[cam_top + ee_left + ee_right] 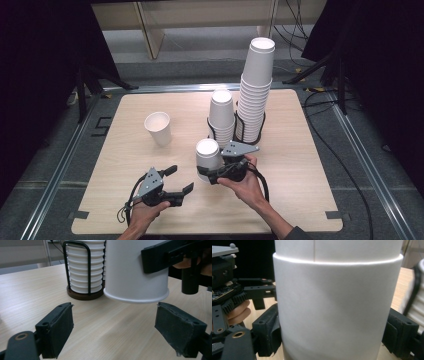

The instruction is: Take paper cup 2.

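My right gripper [209,172] is shut on a white paper cup [207,154], one black jaw on each side of its wall [332,337]. The cup [135,272] is upside down, its rim hanging a little above the tabletop. It sits just in front of the black wire rack [239,131]. My left gripper [179,179] lies low over the table to the cup's left, open, with only bare wood between its padded jaws [115,332]. Its jaws point toward the held cup.
The rack holds a short stack [221,117] and a tall stack [256,92] of inverted white cups. A single cup [158,128] stands upright at the left middle of the wooden table [295,165]. Cables and black stands lie beyond the table edges.
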`<act>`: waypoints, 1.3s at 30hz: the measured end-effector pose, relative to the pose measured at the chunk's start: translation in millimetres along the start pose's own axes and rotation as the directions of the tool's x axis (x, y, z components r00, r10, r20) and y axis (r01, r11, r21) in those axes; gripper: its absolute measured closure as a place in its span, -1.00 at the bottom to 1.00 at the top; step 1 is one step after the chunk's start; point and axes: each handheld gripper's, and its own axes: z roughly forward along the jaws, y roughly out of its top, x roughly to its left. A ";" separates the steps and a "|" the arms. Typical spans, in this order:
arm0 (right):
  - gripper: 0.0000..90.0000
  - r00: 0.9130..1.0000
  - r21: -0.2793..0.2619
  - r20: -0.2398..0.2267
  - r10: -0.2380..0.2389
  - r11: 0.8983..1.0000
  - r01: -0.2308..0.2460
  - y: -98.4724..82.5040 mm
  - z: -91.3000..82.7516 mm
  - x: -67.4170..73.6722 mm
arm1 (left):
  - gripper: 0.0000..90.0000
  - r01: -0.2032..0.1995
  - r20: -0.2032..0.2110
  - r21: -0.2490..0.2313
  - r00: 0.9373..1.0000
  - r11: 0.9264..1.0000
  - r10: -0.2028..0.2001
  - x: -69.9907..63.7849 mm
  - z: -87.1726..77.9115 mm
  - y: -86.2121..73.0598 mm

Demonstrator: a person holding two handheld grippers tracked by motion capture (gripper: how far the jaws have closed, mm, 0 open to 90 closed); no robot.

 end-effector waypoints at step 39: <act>-0.61 0.991 -0.029 -0.130 -0.040 0.999 0.036 -0.9 37.1 46.0 | -0.98 -0.002 0.011 0.000 1.000 1.000 0.002 -5.4 6.4 -0.9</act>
